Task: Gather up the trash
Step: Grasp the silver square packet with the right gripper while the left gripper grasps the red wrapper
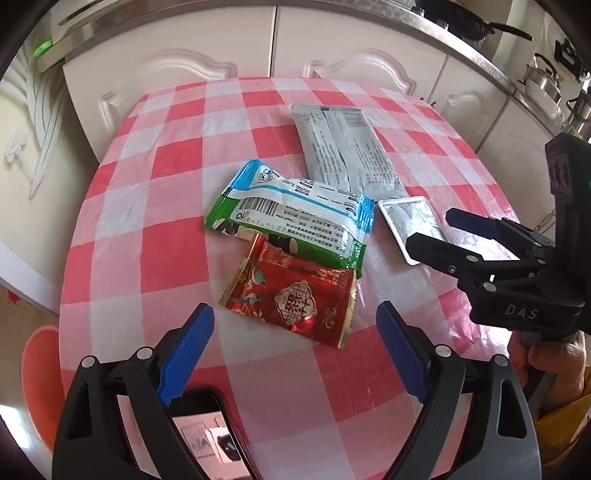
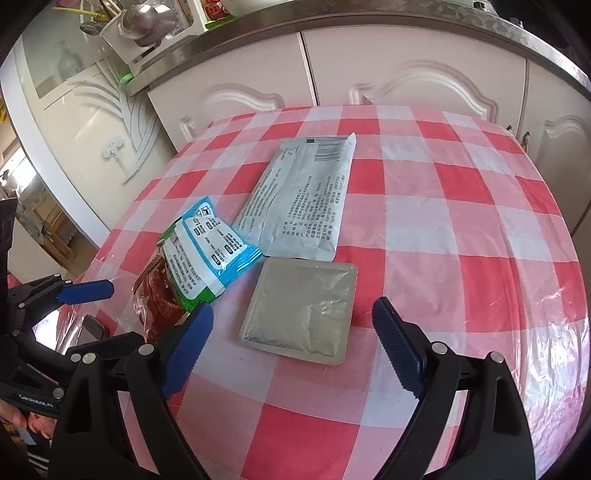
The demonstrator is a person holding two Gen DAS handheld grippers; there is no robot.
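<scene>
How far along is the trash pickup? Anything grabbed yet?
Nothing looks collected. All four pieces lie on the checked table: red wrapper, green-and-blue wrapper, long grey packet, square silver pouch. Left tongs and right tongs hang open and empty. All pickups remain.

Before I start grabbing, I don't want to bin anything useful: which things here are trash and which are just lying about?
Trash:
red wrapper
green-blue wrapper
long grey packet
square foil sachet

Lying about:
phone
checked tablecloth
pan
kettle
</scene>
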